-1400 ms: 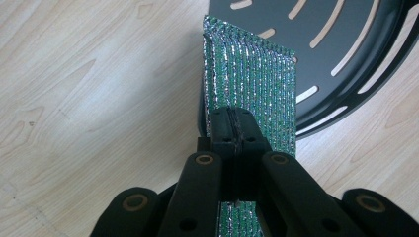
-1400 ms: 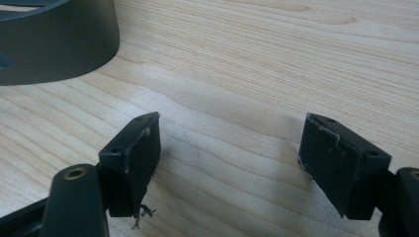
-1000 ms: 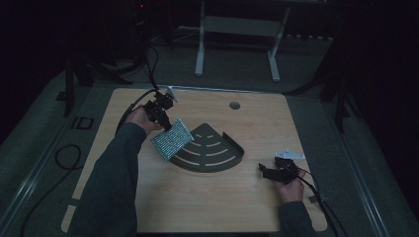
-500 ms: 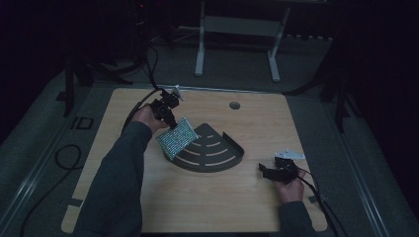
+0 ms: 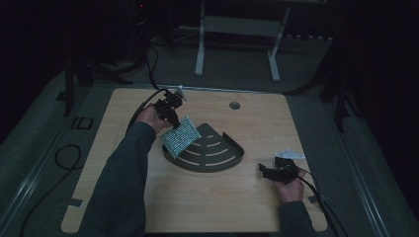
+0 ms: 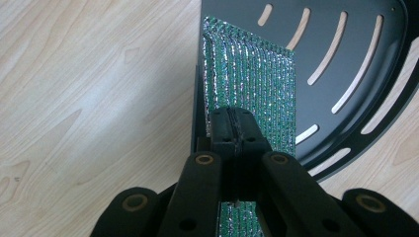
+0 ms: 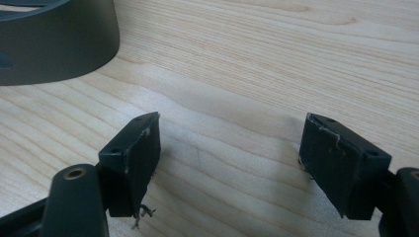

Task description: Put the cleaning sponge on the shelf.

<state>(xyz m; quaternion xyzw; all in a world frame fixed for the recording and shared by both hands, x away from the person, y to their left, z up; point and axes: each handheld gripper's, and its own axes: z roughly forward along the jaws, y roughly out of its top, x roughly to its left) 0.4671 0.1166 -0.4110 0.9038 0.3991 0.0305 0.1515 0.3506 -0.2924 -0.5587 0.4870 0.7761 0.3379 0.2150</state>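
Observation:
A sparkly green sponge cloth [image 5: 181,137] hangs tilted over the left corner of a dark fan-shaped slotted tray [image 5: 217,157] in the middle of the wooden table. My left gripper [image 5: 173,120] is shut on the cloth's upper edge; in the left gripper view the jaws pinch the green cloth [image 6: 247,84] above the tray [image 6: 346,44]. My right gripper [image 5: 264,171] rests low on the table at the right, open, with only bare wood between its pads [image 7: 136,158]. The tray's curved wall [image 7: 54,49] lies off to its left.
The wooden table [image 5: 257,202] has a round hole [image 5: 234,105] near its far edge. Cables [image 5: 64,158] trail over the grey floor at the left. A white stand's legs [image 5: 200,44] rise behind the table.
My left gripper has carried the cloth a little to the right, onto the tray's left corner. The right gripper has kept still.

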